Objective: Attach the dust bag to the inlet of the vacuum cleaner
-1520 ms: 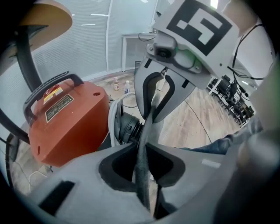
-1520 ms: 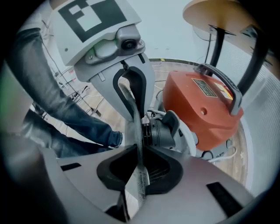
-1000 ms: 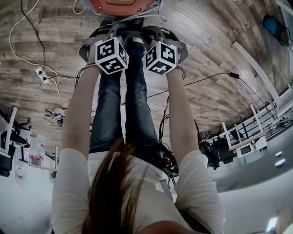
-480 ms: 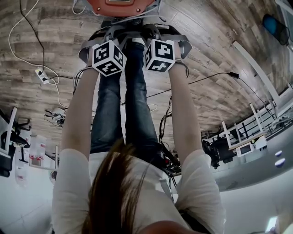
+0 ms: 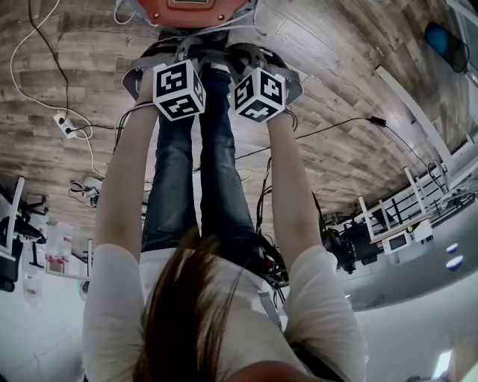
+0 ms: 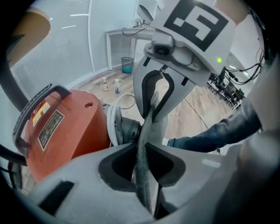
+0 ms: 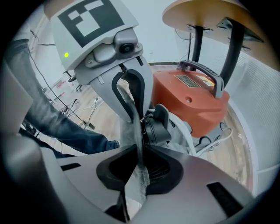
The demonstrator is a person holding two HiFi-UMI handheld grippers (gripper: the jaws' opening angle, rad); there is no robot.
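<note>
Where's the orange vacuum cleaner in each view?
Head view: vacuum cleaner at top edge, centre, cut off.
Left gripper view: vacuum cleaner at left, mid-height.
Right gripper view: vacuum cleaner right of centre, handle on top.
Shared landmark: jeans leg, seen in all three.

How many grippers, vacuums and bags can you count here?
Grippers: 2 (left gripper, right gripper)
Vacuum: 1
Bag: 1
Total: 4
</note>
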